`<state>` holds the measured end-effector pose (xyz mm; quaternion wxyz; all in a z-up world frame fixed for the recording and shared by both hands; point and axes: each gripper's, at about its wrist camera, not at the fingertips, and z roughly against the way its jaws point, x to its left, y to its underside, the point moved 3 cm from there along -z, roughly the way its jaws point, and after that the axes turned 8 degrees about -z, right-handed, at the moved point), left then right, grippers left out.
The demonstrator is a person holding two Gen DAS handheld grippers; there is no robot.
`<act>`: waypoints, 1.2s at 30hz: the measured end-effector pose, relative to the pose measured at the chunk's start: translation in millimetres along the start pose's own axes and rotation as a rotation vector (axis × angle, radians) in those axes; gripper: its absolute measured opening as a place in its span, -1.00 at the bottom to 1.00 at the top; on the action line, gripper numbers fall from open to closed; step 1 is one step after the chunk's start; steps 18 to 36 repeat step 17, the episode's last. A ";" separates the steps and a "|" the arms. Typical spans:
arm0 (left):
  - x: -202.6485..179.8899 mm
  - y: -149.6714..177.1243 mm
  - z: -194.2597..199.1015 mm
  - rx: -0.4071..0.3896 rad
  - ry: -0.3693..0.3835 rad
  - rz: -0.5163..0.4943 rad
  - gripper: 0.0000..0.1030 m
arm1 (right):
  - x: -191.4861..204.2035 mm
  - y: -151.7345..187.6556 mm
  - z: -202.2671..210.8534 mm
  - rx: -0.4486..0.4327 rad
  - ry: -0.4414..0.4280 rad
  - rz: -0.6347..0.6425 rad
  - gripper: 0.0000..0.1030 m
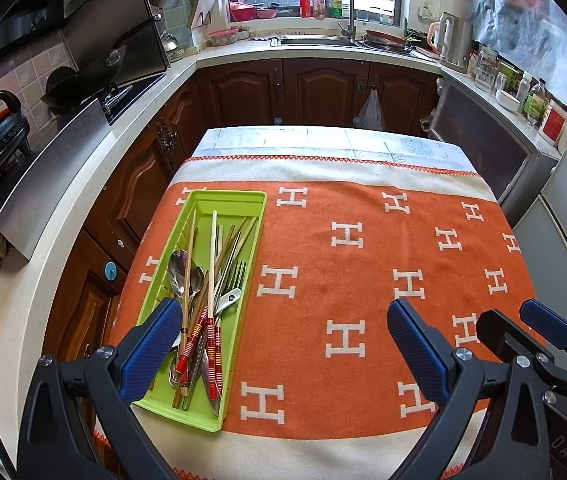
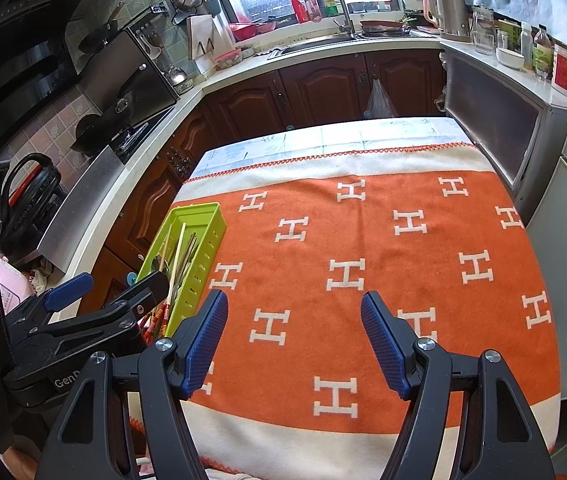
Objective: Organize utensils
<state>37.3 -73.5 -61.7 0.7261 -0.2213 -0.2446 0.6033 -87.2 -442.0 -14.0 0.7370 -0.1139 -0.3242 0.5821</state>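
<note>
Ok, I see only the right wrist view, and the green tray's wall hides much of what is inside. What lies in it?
Observer: The left wrist view shows metal spoons lying among the chopsticks in the green tray.
Operator: Are there forks too?
Observer: Yes, forks lie on the tray's right side, with the tines towards its far end.
Operator: And does the left gripper hold something?
Observer: No. The left gripper is open and empty. In that view one finger is in front of the tray's near end, and the other is over the orange cloth.
</note>
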 end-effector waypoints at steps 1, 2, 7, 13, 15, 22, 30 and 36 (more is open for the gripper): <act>0.3 0.3 -0.2 0.000 0.000 0.000 0.97 | 0.0 0.2 -0.4 0.000 0.000 0.000 0.37; 0.1 0.1 -0.1 0.000 0.000 0.000 0.97 | -0.2 -0.2 0.3 -0.001 0.001 0.000 0.37; -0.2 1.5 -0.6 0.000 -0.001 -0.001 0.97 | -0.6 0.4 -1.2 0.000 -0.001 0.000 0.37; -0.7 1.1 -0.4 0.001 -0.002 -0.002 0.97 | -0.4 1.8 -2.6 0.001 -0.002 -0.002 0.37; -0.7 0.8 -0.5 0.001 -0.002 -0.003 0.97 | -0.4 2.4 -3.4 0.001 -0.003 -0.003 0.37; -0.7 1.3 -1.0 0.004 -0.002 -0.004 0.97 | -0.7 2.9 -3.1 0.003 -0.003 -0.005 0.37; -0.7 1.3 -1.0 0.004 -0.002 -0.004 0.97 | -0.7 2.9 -3.1 0.003 -0.003 -0.005 0.37; -0.7 1.3 -1.0 0.004 -0.002 -0.004 0.97 | -0.7 2.9 -3.1 0.003 -0.003 -0.005 0.37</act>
